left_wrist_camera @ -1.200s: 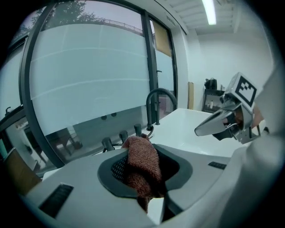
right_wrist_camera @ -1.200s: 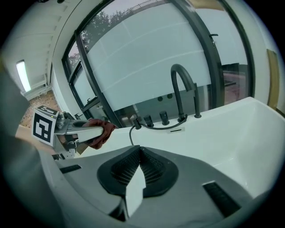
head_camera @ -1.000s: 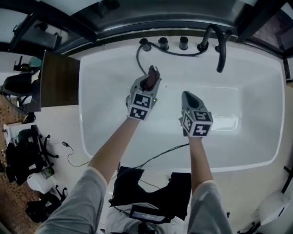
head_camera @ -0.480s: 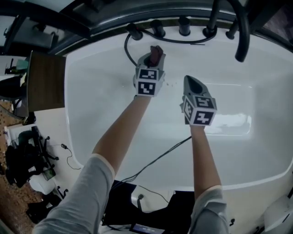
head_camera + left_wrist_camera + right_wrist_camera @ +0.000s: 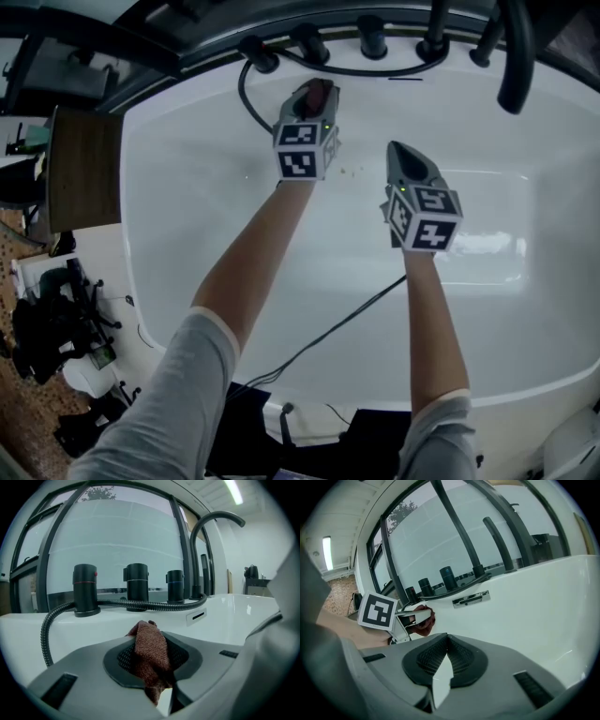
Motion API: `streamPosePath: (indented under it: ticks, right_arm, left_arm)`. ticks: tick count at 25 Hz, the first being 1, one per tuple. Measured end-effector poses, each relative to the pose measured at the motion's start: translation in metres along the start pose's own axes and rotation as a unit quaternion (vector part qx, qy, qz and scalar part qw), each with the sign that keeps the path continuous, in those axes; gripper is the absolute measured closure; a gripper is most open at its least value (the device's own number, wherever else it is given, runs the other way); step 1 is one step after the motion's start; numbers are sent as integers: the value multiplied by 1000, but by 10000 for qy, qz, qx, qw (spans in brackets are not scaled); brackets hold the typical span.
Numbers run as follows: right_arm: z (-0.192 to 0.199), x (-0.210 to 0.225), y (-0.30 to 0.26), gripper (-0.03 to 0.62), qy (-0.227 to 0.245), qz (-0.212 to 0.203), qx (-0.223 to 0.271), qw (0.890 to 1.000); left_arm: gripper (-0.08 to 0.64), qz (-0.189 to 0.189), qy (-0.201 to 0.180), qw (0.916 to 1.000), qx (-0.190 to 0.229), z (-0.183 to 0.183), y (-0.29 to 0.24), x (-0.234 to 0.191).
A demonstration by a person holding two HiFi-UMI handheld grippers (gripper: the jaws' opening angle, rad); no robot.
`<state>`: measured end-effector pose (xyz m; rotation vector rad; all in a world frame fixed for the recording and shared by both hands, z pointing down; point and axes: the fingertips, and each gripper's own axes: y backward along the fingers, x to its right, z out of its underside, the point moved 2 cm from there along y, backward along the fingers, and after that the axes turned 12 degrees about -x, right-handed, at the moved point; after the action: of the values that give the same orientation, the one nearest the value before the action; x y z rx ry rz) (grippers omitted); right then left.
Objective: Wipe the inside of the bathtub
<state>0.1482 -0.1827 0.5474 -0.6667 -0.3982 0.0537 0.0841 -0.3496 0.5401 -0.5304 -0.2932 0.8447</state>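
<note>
"What's in the bathtub point(image 5: 159, 216)?"
"Both grippers; the left gripper point(image 5: 152, 637) clamps a brown cloth point(image 5: 150, 657) near the far wall."
"The right gripper point(image 5: 446, 640)?"
"Jaws together, empty, arm outstretched alongside."

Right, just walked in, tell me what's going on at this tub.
A person reaches into the white bathtub with a gripper in each hand. The left tongs are shut on a reddish-brown knitted cloth, held by the far wall below the black tap handles and black ribbed hose. The right tongs are shut and empty, hovering beside them. Whether the cloth touches the wall can't be told.
</note>
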Motion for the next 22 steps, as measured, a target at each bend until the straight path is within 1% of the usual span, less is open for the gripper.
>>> streamPosePath:
  ticks: [3, 5, 8, 11, 15, 19, 22]
  right_arm:
    - [-1, 7, 0, 584, 6, -14, 59, 10000]
    - [1, 10, -2, 584, 42, 0, 65, 10000]
    - [7, 13, -6, 584, 66, 33, 26, 10000]
    - [13, 13, -10, 584, 99, 59, -17, 9999]
    - [22, 14, -12, 584, 110, 94, -89, 9999]
    - [26, 17, -14, 584, 77, 114, -108, 9998]
    - [29, 15, -17, 584, 89, 104, -106, 9998]
  left_arm:
    - [462, 78, 109, 9999, 104, 4, -4, 7]
    - [463, 215, 122, 9996, 140, 5, -12, 22]
    - [463, 457, 16, 9987, 219, 3, -25, 54]
    - [463, 488, -97, 9983, 308, 2, -30, 66]
    - [466, 528, -271, 9975, 383, 5, -24, 55]
    - [468, 259, -45, 9990, 356, 23, -15, 17]
    - [468, 95, 11, 9995, 294, 38, -9, -6]
